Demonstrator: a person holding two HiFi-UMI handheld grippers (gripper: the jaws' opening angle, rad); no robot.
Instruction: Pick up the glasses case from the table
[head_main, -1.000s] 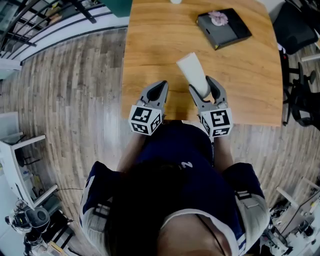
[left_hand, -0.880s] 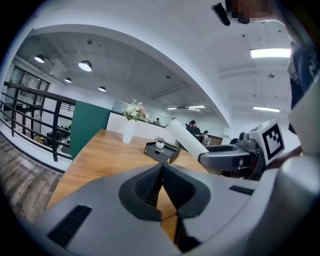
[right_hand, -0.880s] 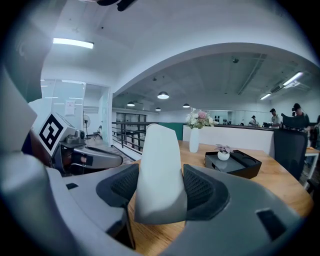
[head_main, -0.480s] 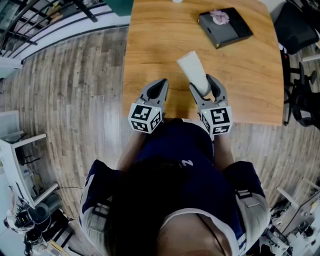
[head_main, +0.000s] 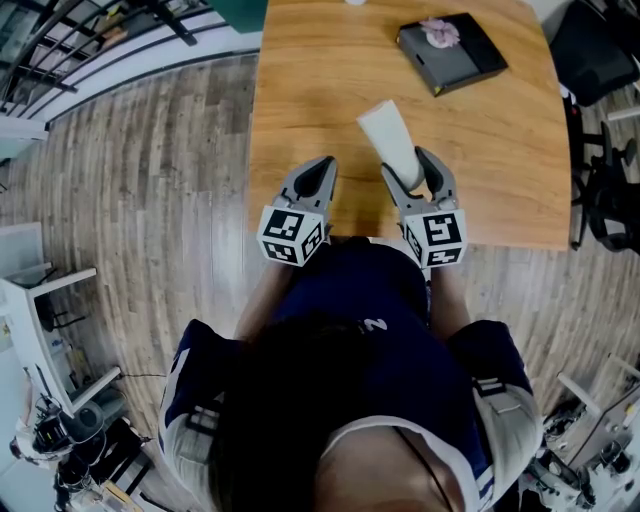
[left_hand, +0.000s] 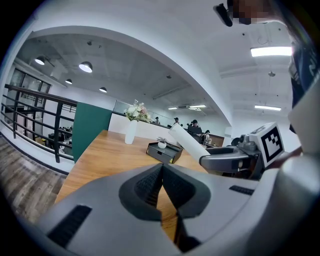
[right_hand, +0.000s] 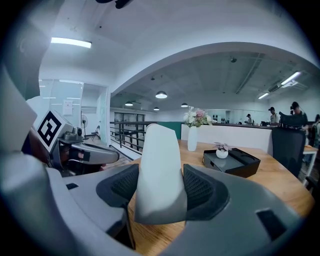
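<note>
A black tray (head_main: 472, 62) holds a small potted plant (head_main: 438, 34).

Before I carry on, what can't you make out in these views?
- Head view: near end of the glasses case, hidden between the right gripper's jaws.
- Head view: the vase, cut off by the top edge.
- Right gripper view: the case's underside, hidden by the case itself.

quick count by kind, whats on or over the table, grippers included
glasses case: 1
black tray: 1
small potted plant: 1
vase of flowers: 1
grippers: 2, the left gripper and the right gripper
total: 6
</note>
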